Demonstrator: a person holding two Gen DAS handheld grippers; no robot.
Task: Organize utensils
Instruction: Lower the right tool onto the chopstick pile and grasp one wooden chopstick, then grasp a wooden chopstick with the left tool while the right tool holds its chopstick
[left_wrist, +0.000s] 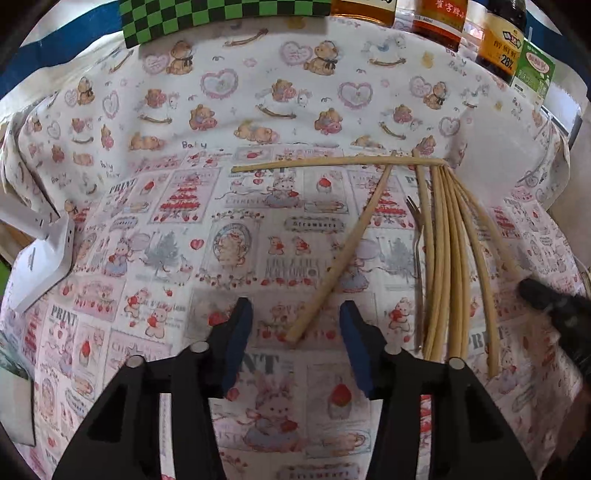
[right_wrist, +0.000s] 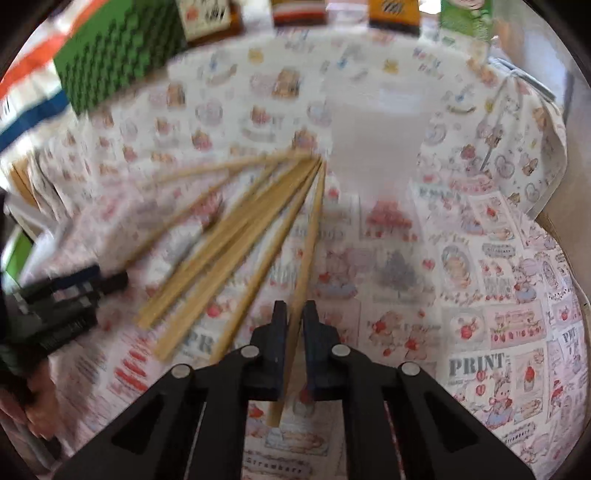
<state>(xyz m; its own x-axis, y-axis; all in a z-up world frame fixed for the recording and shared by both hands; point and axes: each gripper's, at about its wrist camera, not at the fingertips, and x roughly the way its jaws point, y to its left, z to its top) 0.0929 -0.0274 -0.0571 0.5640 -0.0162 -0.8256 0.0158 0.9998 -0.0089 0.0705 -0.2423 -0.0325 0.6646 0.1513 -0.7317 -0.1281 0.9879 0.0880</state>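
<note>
Chopsticks (left_wrist: 439, 254) fanned pale on the table (left_wrist: 258, 110).
Right tongs (right_wrist: 294, 314) pinched one chopstick (right_wrist: 310, 236); left tongs (left_wrist: 295, 310) gaped, empty, open cloth leftward.

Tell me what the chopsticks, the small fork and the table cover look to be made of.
Chopsticks: pale tan and matte, probably unfinished bamboo or wood; no gloss or paint shows.
Small fork: thin, grey, slightly shiny, so likely metal, though it is too small to be sure.
Table cover: printed with bears and strawberries, creased and draping at the edges, so apparently soft cloth; a thin coated sheet cannot be ruled out.
</note>
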